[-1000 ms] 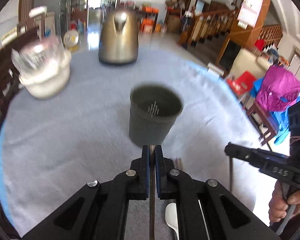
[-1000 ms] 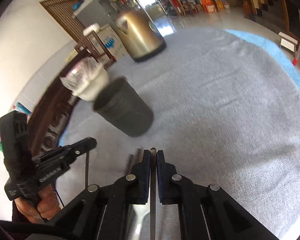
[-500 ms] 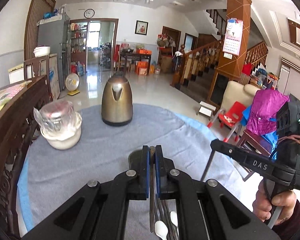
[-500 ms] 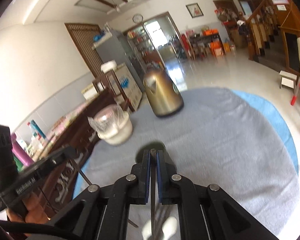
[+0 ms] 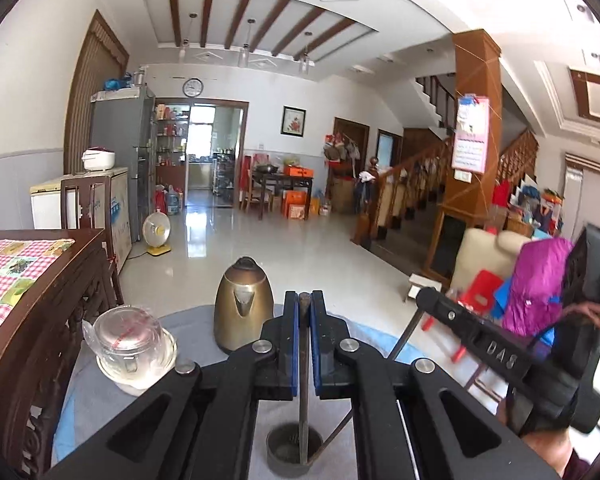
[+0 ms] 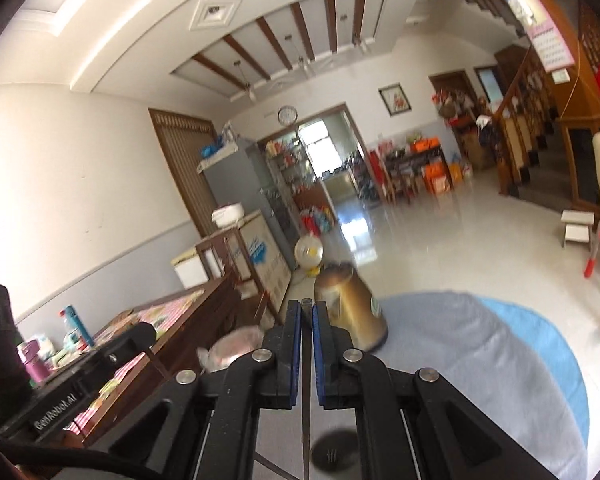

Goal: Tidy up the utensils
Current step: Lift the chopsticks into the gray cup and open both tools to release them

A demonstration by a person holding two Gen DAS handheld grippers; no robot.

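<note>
Right gripper (image 6: 307,312) clamps chopstick (image 6: 306,420) above holder (image 6: 332,451).

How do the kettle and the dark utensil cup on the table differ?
The kettle is shiny bronze metal with a closed domed top; the utensil cup is matte dark grey and open-topped. The kettle stands farther back, the cup just below the left gripper. Both stand upright on the grey cloth.

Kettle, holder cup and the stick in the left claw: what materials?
Kettle: metal, likely brushed steel with a bronze tint; soft sheen, dull reflections. Holder cup: probably matte dark grey plastic; no shine, slotted base. Stick clamped in the left claw: thin and dark, wood or metal, cannot tell.
</note>
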